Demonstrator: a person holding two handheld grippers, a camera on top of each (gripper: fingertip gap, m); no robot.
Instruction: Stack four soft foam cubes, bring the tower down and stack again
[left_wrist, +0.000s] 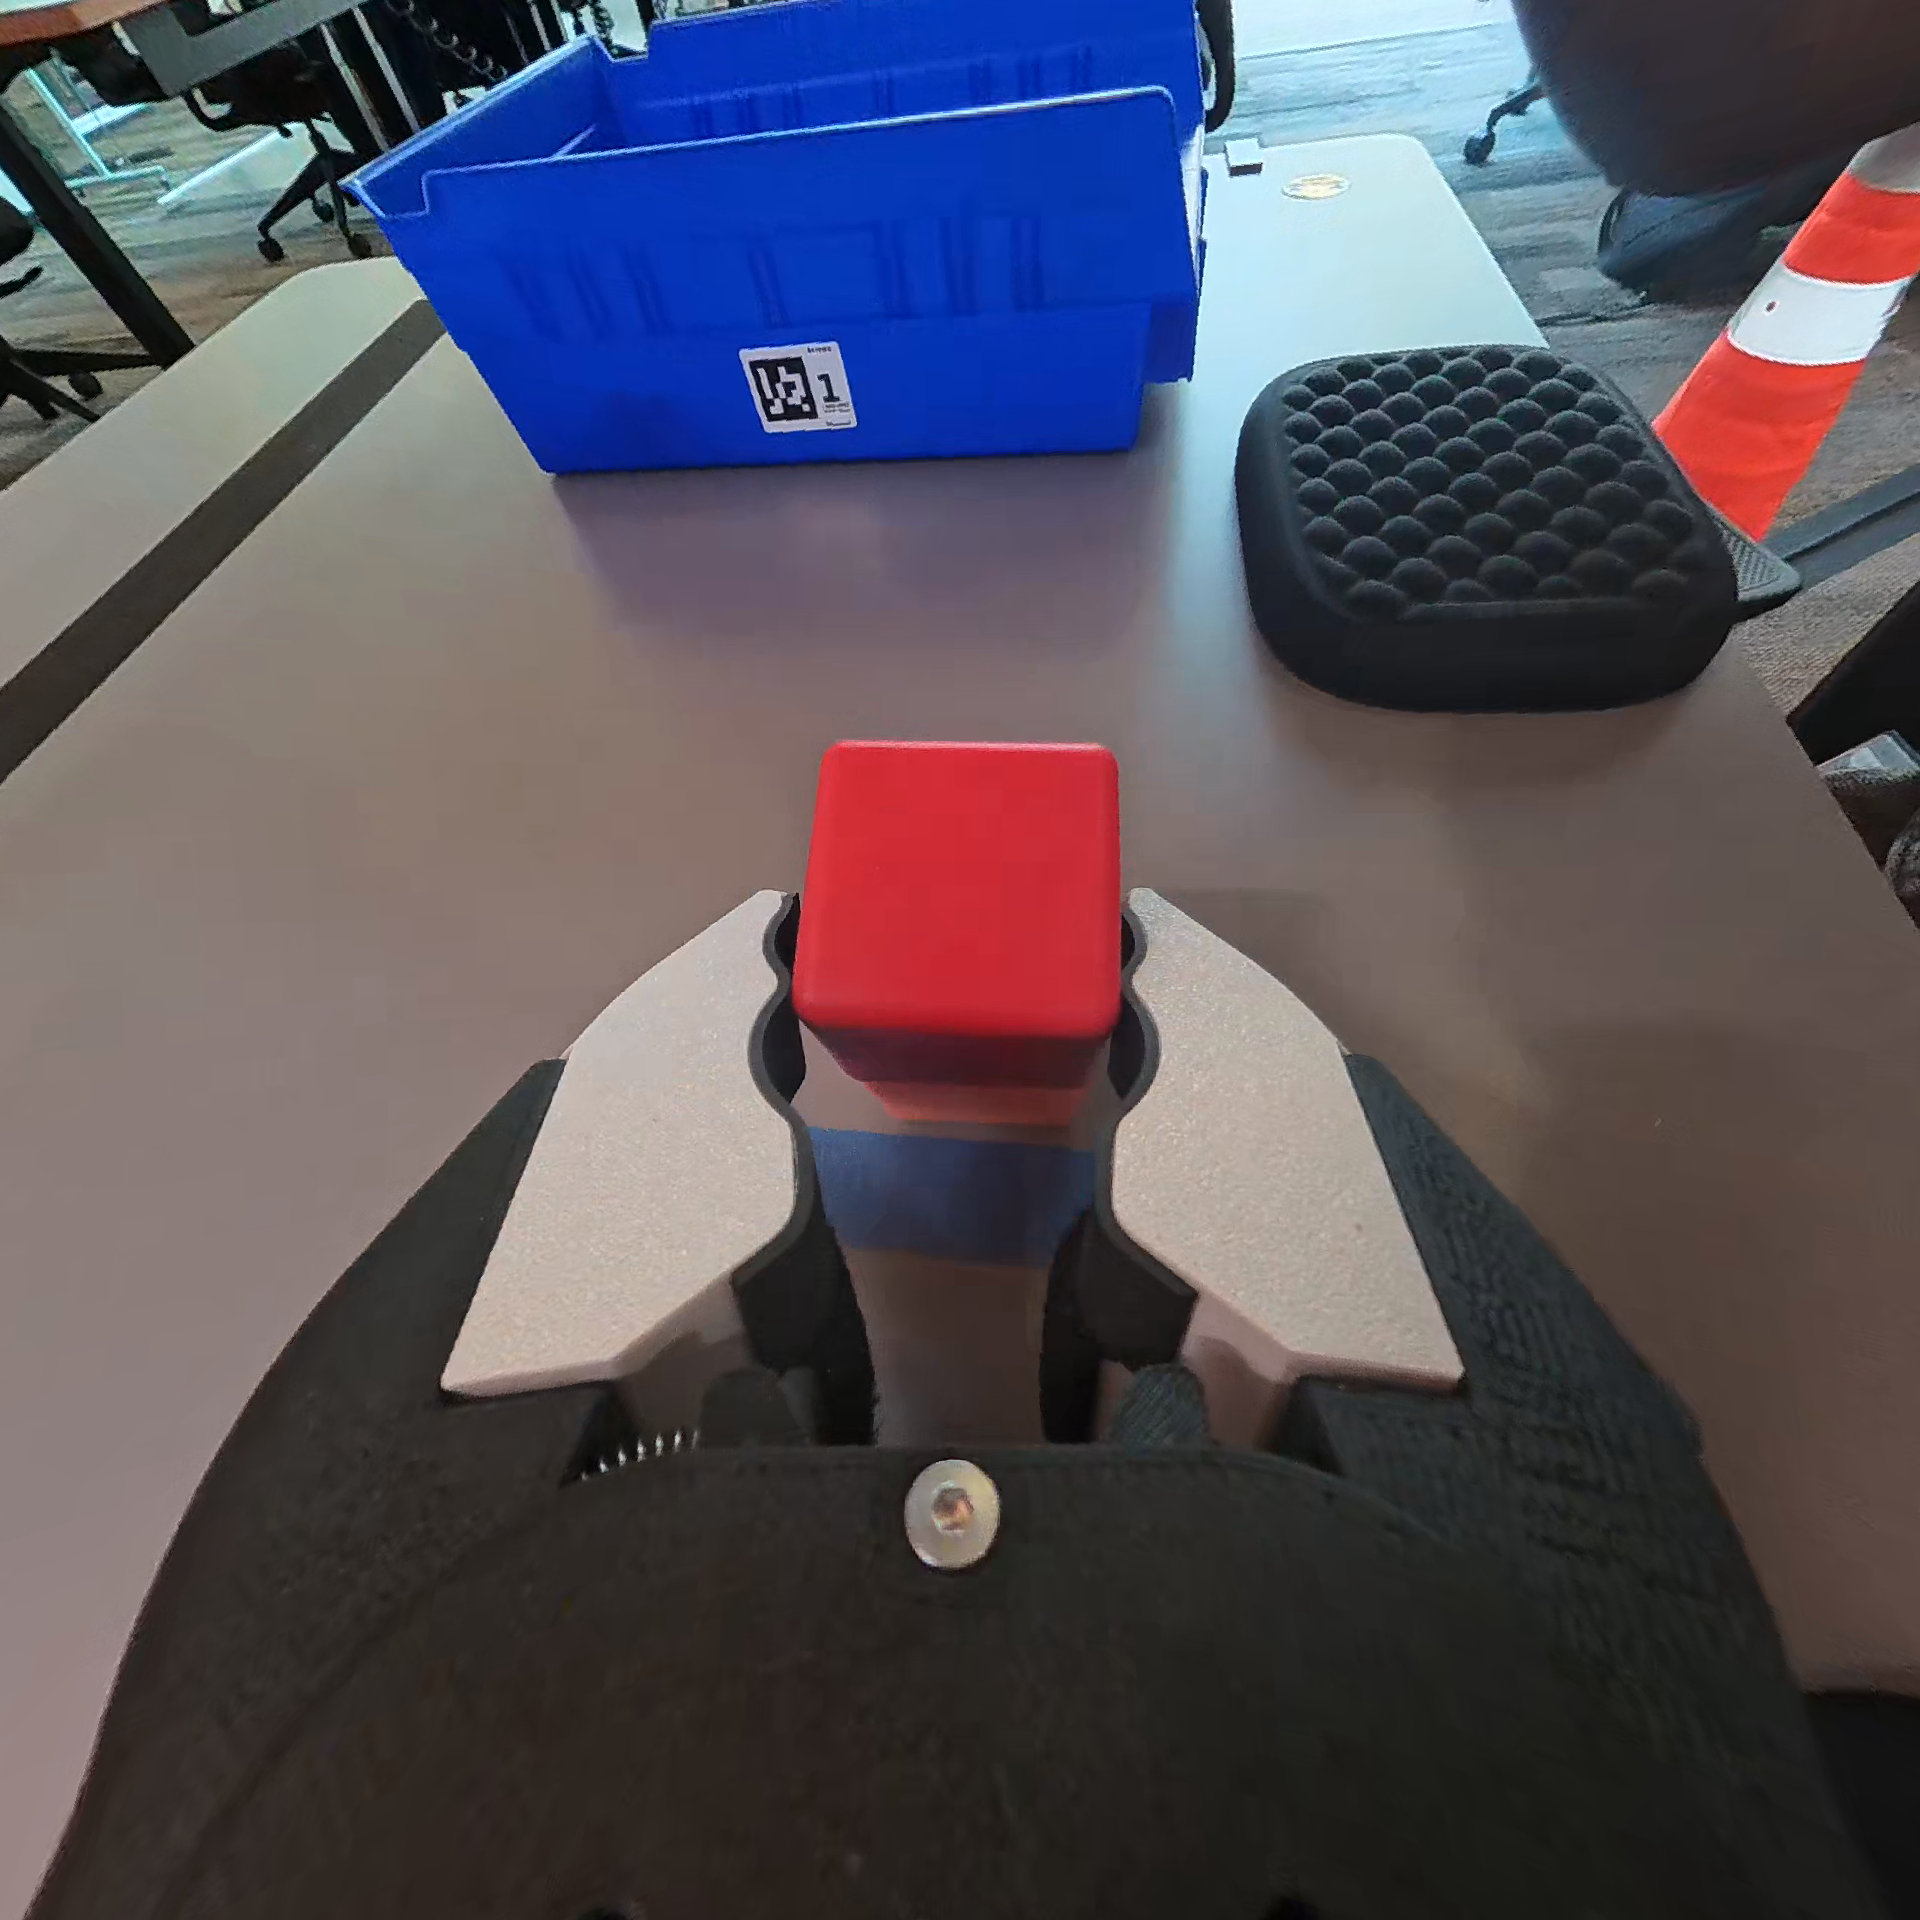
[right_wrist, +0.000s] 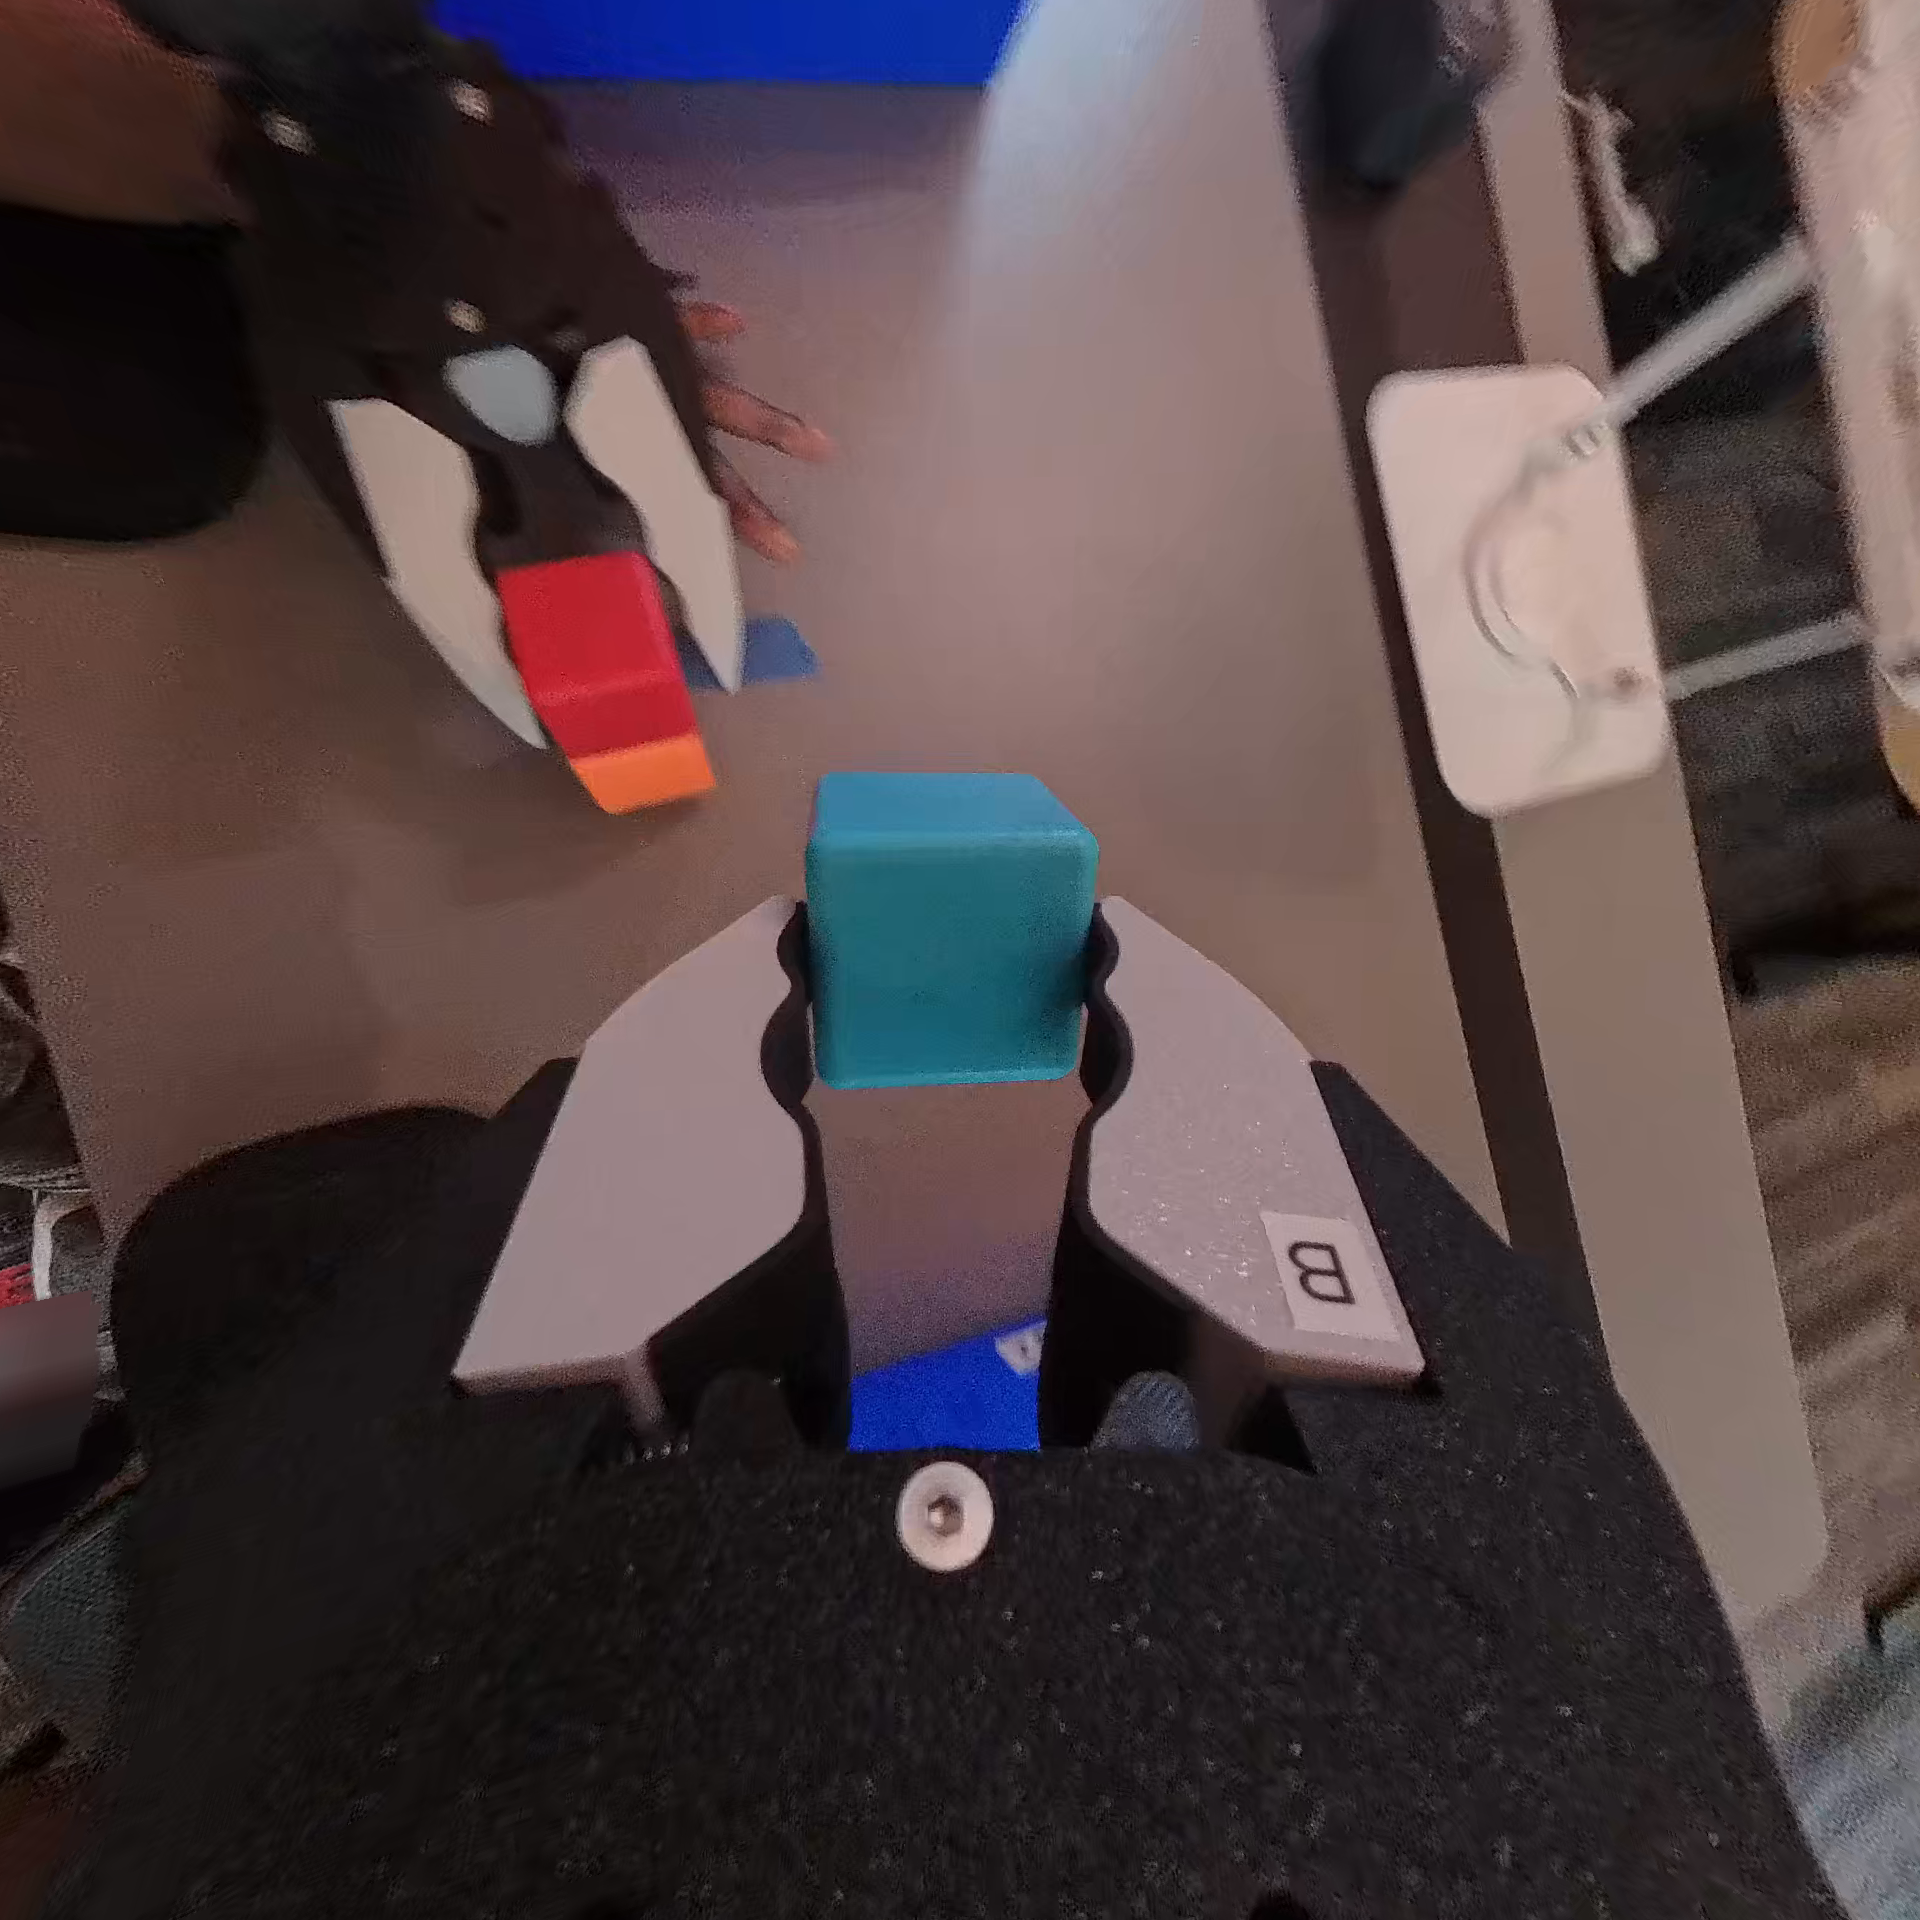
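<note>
Here the left gripper is pinched on a red foam cube, its two pale fingers pressing the cube's left and right sides. The red cube sits directly on an orange foam cube, of which only a sliver shows beneath it in the left wrist view; the right wrist view shows the pair more plainly, red on top and orange below, resting on the grey table with the left gripper coming down over them at a slant. A strip of blue tape lies on the table just nearer than this small stack.

The right gripper is clamped on a teal foam cube, held by its side faces above the table and well apart from the red-and-orange pair. That view is blurred.

Toward the table's far edge stands a blue plastic bin with a white sticker on its front wall. Near the right edge lies a black cushioned pad with a dimpled top. An orange-and-white traffic cone stands beyond that edge, on the floor. A fourth cube cannot be made out in either view.
</note>
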